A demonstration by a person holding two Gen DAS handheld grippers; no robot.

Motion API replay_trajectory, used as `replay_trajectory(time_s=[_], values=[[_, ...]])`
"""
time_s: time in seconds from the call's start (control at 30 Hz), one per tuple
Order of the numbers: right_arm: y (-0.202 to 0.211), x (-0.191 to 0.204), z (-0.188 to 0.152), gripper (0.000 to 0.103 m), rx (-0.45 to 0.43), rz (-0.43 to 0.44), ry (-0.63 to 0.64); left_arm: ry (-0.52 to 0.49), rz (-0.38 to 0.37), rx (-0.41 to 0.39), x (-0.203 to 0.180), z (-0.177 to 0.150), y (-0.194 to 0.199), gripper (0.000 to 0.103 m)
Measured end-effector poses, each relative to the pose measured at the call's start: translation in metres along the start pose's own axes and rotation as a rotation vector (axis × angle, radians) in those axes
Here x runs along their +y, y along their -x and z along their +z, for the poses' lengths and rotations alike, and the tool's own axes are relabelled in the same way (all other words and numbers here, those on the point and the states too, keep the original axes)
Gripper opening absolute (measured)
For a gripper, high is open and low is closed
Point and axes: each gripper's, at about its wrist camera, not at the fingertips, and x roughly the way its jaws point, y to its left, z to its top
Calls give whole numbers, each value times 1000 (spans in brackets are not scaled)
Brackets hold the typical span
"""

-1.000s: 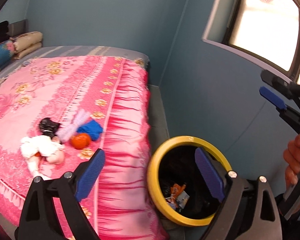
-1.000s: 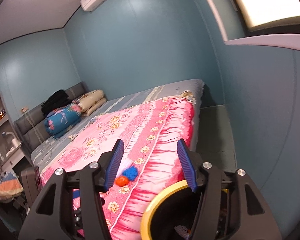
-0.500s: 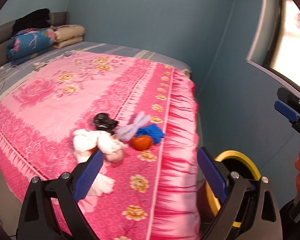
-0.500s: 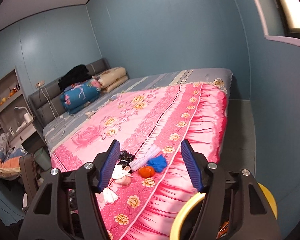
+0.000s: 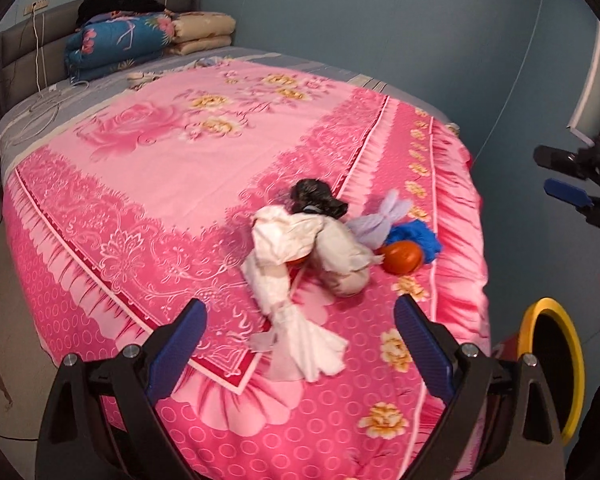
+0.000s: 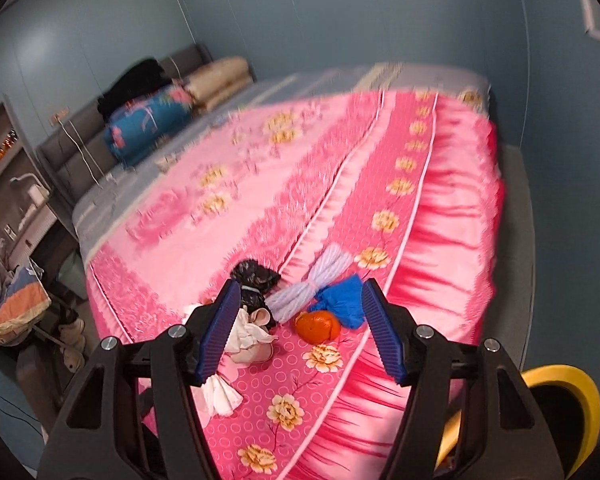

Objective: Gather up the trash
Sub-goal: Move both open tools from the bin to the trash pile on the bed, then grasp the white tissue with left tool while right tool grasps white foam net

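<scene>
Behind right pad (image 6: 216, 332), white wrapper (image 6: 246, 338), perhaps tissue

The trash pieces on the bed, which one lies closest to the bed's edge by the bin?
The crumpled blue piece. It sits nearest the fringed edge, just beyond the orange peel; the white, lilac and black pieces lie further in.
</scene>
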Motion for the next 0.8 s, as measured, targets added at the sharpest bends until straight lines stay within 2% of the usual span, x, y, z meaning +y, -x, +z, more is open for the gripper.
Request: replay_trajectory(time_s=[0.13, 0.37, 0.6, 0.8], values=[[-64, 1, 11, 60, 119, -26, -23, 25, 21, 42, 16, -2, -23, 91], [-165, -12, 17, 60, 313, -50, -104, 62, 8, 127, 37, -7, -59, 91], [-228, -19, 14, 59, 429, -43, -154, 62, 4, 184, 38, -6, -88, 91], [-255, -26, 14, 57, 472, -68, -188, 90, -23, 235, 41, -1, -108, 91]])
